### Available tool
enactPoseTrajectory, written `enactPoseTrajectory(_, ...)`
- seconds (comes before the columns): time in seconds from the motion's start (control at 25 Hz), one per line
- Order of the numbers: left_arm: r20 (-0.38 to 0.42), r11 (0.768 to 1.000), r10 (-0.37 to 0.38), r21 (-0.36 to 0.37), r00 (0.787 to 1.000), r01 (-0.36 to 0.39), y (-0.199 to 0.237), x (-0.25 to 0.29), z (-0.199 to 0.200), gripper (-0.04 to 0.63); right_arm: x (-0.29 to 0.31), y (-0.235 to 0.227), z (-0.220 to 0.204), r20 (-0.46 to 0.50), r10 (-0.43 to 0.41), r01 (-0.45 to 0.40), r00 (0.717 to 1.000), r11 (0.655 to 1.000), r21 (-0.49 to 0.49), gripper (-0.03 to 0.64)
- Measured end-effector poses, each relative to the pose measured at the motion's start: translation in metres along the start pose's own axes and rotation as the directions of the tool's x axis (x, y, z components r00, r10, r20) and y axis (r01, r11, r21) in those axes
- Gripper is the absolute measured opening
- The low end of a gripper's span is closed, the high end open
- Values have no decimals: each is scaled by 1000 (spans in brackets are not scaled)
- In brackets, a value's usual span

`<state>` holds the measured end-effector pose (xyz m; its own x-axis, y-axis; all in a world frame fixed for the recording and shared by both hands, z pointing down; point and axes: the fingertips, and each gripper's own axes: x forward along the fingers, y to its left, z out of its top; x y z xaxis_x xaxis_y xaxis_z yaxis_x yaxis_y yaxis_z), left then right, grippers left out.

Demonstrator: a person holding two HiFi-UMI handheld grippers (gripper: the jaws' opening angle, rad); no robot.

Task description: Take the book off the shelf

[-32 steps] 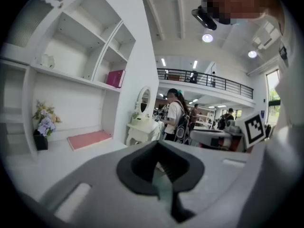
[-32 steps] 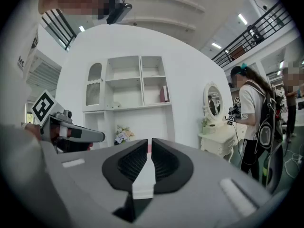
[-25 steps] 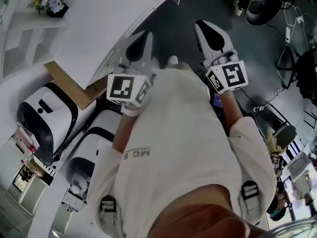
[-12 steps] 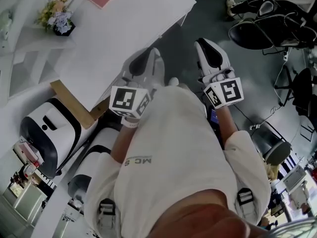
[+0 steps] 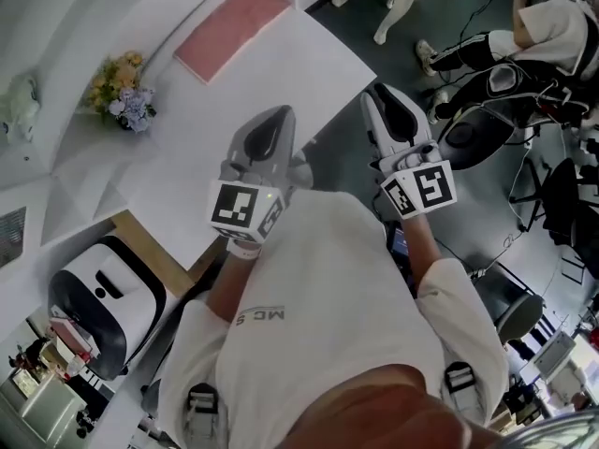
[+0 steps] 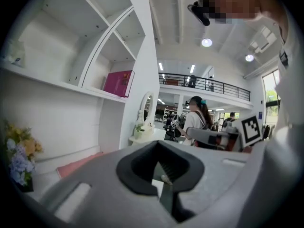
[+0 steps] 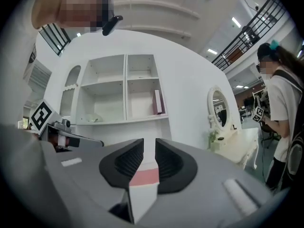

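The book is a dark pink volume standing upright in the right compartment of the white shelf. It also shows as a magenta book on a high shelf board. Both grippers are held side by side before the person's chest, far from it. My left gripper has its jaws together with nothing in them. My right gripper has its jaws opening, a narrow gap between the ribbed pads and nothing held.
A white table lies ahead with a flat pink mat on it. Flowers stand at its left. A white dresser with an oval mirror is right of the shelf. People and office chairs are on the right.
The head view has swung forward: the table, pink mat and flowers have come fully into view. Both grippers stay side by side, now nearer the table's edge.
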<state>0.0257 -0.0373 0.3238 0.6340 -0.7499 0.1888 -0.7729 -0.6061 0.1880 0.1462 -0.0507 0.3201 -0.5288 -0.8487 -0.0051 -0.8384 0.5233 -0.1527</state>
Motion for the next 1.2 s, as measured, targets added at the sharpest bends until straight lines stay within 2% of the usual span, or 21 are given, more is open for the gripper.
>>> enactPoseTrajectory(0.2, 16, 1000, 24, 16, 1000, -24, 48, 18, 33, 1, 62, -4, 32, 46, 14, -13, 999, 1000, -25, 87)
enactPoseTrajectory(0.36, -3, 999, -30, 43, 1000, 30, 67, 34, 43, 2, 97, -6, 42, 55, 37, -34, 998, 998, -50, 87)
enactPoseTrajectory(0.48, 4, 996, -43, 78, 999, 43, 83, 42, 52, 1, 122, -8, 43, 57, 37, -32, 998, 996, -88, 87)
enactPoseTrajectory(0.68, 17, 997, -37, 74, 999, 36, 102, 59, 69, 0, 158, -11, 57, 87, 32, -24, 996, 995, -95, 98)
enactPoseTrajectory(0.88, 26, 998, -3, 62, 1000, 1, 116, 80, 82, 0, 187, -12, 70, 101, 69, -59, 992, 994, -96, 104)
enactPoseTrajectory(1.08, 57, 998, 40, 51, 998, -43, 129, 88, 98, 1, 212, -18, 84, 115, 77, -66, 990, 993, -94, 193)
enactPoseTrajectory(1.2, 85, 996, 62, 63, 995, -67, 134, 87, 111, 0, 224, -20, 100, 139, 80, -66, 987, 993, -101, 222)
